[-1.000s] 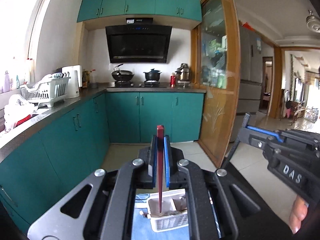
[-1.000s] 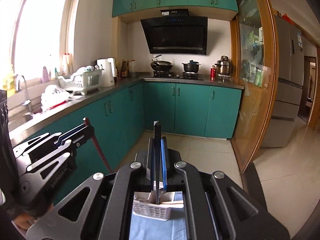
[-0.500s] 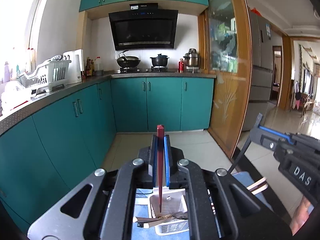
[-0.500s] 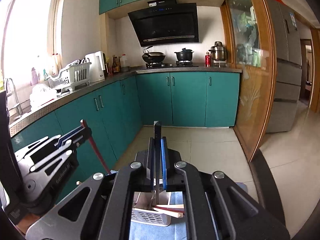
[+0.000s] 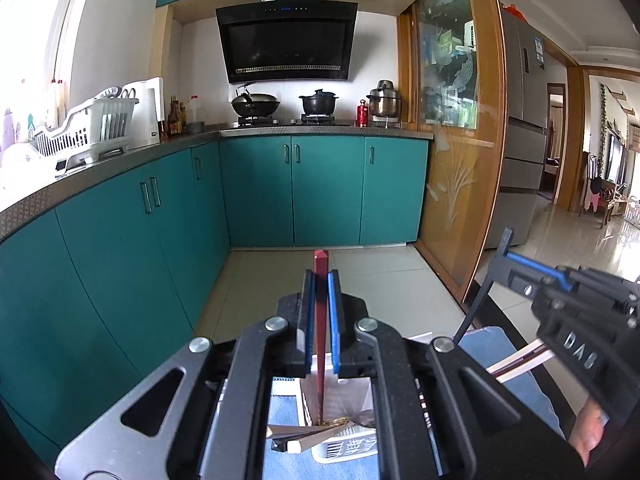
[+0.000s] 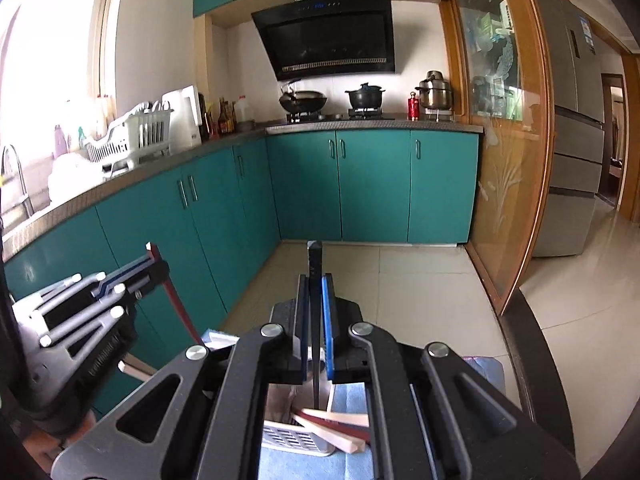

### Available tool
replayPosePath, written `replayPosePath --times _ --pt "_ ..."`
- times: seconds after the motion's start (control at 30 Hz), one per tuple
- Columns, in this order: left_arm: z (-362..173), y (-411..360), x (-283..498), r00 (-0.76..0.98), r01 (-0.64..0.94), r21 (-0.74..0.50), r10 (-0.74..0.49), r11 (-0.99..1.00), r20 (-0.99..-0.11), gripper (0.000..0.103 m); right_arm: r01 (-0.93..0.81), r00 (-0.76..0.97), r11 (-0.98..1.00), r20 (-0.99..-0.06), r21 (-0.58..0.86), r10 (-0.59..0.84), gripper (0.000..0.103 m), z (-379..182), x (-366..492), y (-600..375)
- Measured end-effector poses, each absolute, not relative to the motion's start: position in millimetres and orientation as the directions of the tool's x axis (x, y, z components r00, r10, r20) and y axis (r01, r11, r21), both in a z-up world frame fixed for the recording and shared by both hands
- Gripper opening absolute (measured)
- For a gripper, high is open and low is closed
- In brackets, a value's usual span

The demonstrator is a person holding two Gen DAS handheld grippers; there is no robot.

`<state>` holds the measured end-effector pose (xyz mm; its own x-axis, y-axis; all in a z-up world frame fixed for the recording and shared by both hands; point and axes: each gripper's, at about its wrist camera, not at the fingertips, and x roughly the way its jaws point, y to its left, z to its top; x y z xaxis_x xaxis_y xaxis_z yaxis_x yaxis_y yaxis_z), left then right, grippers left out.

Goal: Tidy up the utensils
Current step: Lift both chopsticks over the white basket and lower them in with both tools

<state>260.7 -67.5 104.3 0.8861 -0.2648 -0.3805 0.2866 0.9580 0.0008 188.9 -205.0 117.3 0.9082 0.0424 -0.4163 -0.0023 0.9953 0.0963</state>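
A home kitchen — glossy teal cabinet doors (image 5: 328, 188) run under a speckled grey countertop (image 5: 120, 160), with a slanted black range hood (image 5: 286, 42) above a black wok (image 5: 255, 104) and a lidded black pot (image 5: 319, 103). A white plastic dish rack (image 6: 132, 138) sits by the window, and a tall steel refrigerator (image 5: 524, 136) stands beyond the wood-framed glass door (image 5: 452, 120).

Utensil basket (image 5: 348, 446) at 6 o'clock on cloth (image 5: 280, 412); dish rack (image 5: 86, 132) 10 o'clock; stove pots (image 5: 319, 102) 12 o'clock.

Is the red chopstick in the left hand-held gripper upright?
Yes. The red chopstick stands upright, clamped in the left hand-held gripper, tip down over the white basket.
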Motion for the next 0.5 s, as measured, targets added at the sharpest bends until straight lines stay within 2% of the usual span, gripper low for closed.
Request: replayPosePath --times 0.5 --pt "90.1 -68.2 265.1 0.870 0.278 0.011 -0.247 0.961 -0.427 0.006 0.017 0.892 0.997 -0.452 0.080 0.021 0.007 103.5 184.1 -203.6"
